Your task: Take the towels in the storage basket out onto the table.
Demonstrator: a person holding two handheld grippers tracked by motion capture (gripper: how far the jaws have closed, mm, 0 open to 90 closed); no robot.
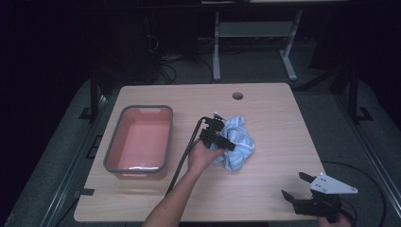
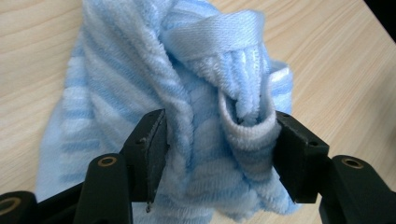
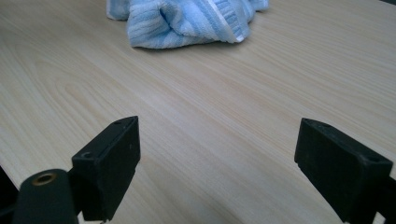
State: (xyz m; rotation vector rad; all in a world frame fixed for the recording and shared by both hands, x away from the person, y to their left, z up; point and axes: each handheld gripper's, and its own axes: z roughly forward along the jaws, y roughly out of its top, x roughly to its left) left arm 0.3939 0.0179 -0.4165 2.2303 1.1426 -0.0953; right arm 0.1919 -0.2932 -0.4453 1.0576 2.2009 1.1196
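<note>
at the near edge of the wooden table [image 1: 265,198], low on the right of the high view, the right gripper [image 1: 294,185] hangs over the tabletop with its grey three-cornered plate [image 1: 331,184] on top. its jaws stand wide apart with bare wood between them, and the right gripper view shows the same: two black jaws far from each other, nothing in the gap, and the towel [image 3: 187,18] lying well ahead of them.

farther in, near the middle of the table, a forearm comes up from the bottom edge and the hand [image 1: 201,156] holds the left gripper [image 1: 227,144], its cable trailing back toward the near edge. that gripper sits at the blue and white striped towel [image 1: 236,142], which lies crumpled in a heap on the wood (bunched, not folded). in the left gripper view the jaws are about half parted, one on each side of a raised fold of the towel [image 2: 219,121]; the cloth fills the gap and brushes both pads, but it looks loose rather than squeezed, so i read the jaws as open around the fold and not clamped on it.

to the left of the towel, apart from it, stands a pink tub with a grey rim [image 1: 113,146].

beyond the table's far edge, desk legs [image 1: 216,52] stand on the dark floor.
</note>
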